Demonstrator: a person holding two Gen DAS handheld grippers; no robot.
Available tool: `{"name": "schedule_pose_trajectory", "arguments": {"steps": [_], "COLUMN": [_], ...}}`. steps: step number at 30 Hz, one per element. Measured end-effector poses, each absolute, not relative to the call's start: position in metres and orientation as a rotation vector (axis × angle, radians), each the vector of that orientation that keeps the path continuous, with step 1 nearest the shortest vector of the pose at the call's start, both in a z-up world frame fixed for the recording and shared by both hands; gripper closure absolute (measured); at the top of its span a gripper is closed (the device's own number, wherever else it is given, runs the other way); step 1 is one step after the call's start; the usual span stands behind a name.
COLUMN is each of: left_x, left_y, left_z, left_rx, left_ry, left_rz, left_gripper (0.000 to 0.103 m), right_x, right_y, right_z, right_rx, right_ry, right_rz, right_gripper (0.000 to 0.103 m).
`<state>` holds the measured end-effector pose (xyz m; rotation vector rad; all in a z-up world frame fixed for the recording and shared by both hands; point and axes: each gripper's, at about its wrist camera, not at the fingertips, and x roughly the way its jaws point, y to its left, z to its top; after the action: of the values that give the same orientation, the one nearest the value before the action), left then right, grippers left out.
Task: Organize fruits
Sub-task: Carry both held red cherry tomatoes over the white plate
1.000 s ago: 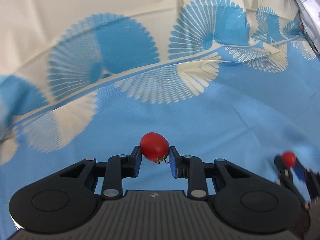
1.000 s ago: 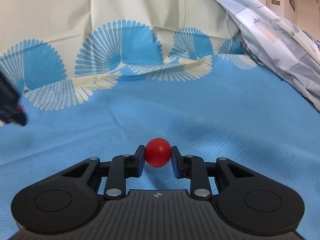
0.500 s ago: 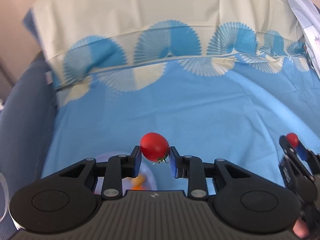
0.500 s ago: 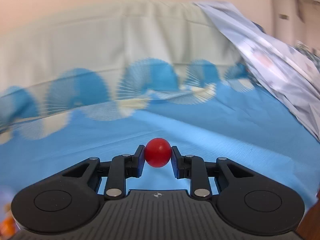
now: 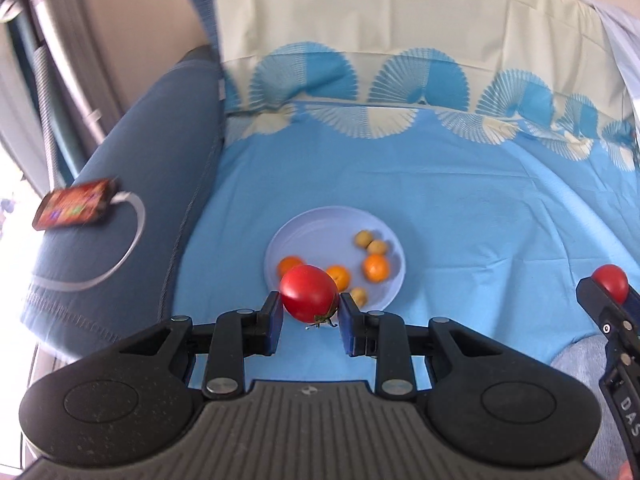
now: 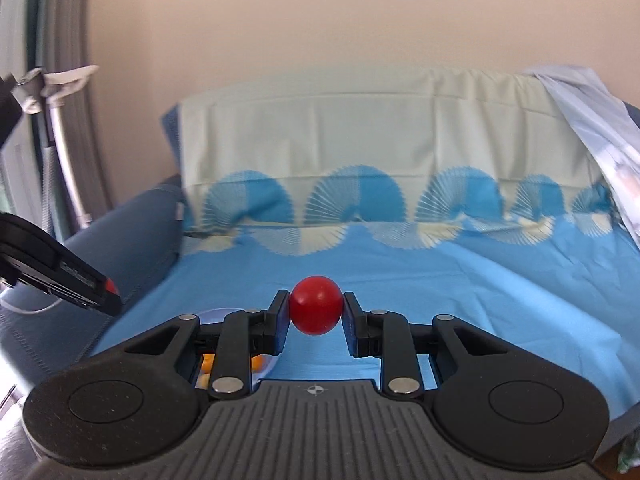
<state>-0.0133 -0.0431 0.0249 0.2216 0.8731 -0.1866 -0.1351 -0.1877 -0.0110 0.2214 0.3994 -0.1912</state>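
Observation:
My left gripper is shut on a red tomato with a green stem, held above the near rim of a pale blue plate. On the plate lie several small orange fruits and yellowish ones. My right gripper is shut on a smaller round red tomato. It also shows at the right edge of the left wrist view as the right gripper with its tomato. The plate peeks out behind the right gripper's left finger.
A blue sheet with fan patterns covers the sofa seat and back. A dark blue armrest on the left carries a phone with a white cable. A patterned cloth hangs at the right. Grey tubes stand at far left.
Both grippers pulled back and up from the sheet, each still shut on its tomato. The plate of fruit, the armrest and the phone have come into the left wrist view.

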Motion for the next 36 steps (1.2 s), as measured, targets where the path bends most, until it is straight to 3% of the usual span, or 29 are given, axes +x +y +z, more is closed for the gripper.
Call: {"name": "schedule_pose_trajectory", "arguments": {"steps": [13,36], "left_x": [-0.059,-0.043], "left_y": [0.032,0.048], "left_z": [0.023,0.016], "left_rx": [0.121,0.082], "left_ry": [0.873,0.876], "left_rz": [-0.120,-0.133], "left_gripper": [0.070,0.070], "right_x": [-0.166,-0.150], "right_y": [-0.132,-0.114], "right_z": [0.017,0.016], "right_rx": [0.117,0.052], "right_ry": [0.401,0.444], "right_rz": [-0.045,-0.046], "right_gripper": [0.074,0.074]}}
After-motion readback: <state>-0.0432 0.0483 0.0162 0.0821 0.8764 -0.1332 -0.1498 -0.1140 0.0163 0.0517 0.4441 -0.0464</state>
